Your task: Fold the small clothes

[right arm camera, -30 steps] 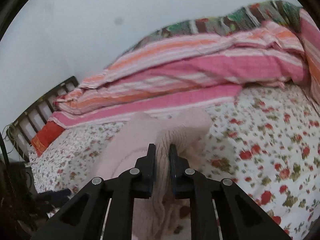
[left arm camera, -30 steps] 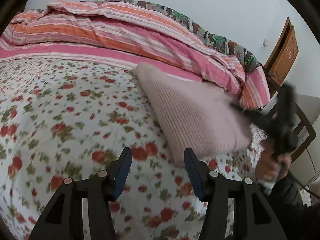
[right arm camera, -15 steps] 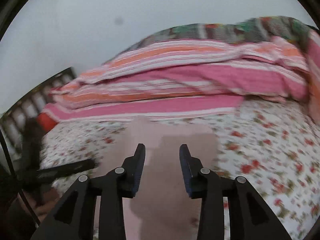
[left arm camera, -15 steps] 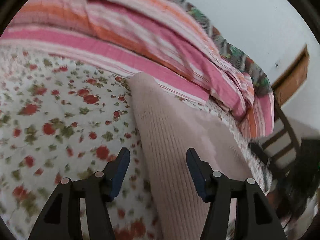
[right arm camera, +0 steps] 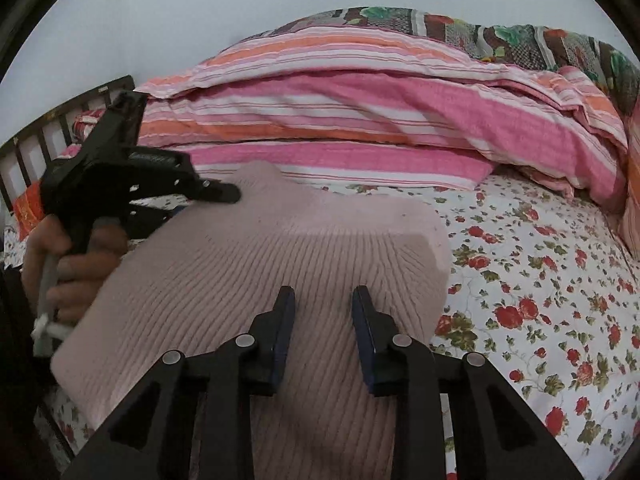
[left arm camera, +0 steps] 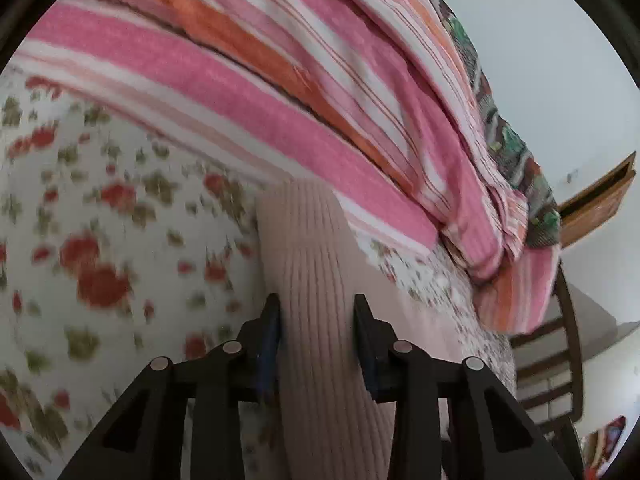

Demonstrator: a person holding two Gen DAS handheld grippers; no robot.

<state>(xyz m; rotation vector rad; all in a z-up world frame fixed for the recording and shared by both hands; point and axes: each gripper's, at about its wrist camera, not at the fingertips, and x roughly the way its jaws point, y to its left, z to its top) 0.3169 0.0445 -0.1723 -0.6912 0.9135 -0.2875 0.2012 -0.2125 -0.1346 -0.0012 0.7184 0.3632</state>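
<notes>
A pale pink ribbed knit garment (right arm camera: 280,264) lies folded on the flowered bedsheet (right arm camera: 540,288). My right gripper (right arm camera: 322,300) is open just above its near part, jaws apart with nothing between them. My left gripper (left arm camera: 316,308) is open, its jaws straddling the garment's left edge (left arm camera: 316,280) low over the bed. In the right wrist view the left gripper (right arm camera: 224,194) comes in from the left, its tip at the garment's far left edge.
A thick pink, orange and white striped quilt (right arm camera: 360,112) is piled along the back of the bed. A dark slatted bed frame (right arm camera: 48,128) stands at the left, and a wooden chair (left arm camera: 560,360) and a brown door (left arm camera: 600,196) are beyond the bed.
My right gripper has let go of the pink garment and opened, and the garment now lies flat. My left gripper has moved forward and down onto the garment's left edge.
</notes>
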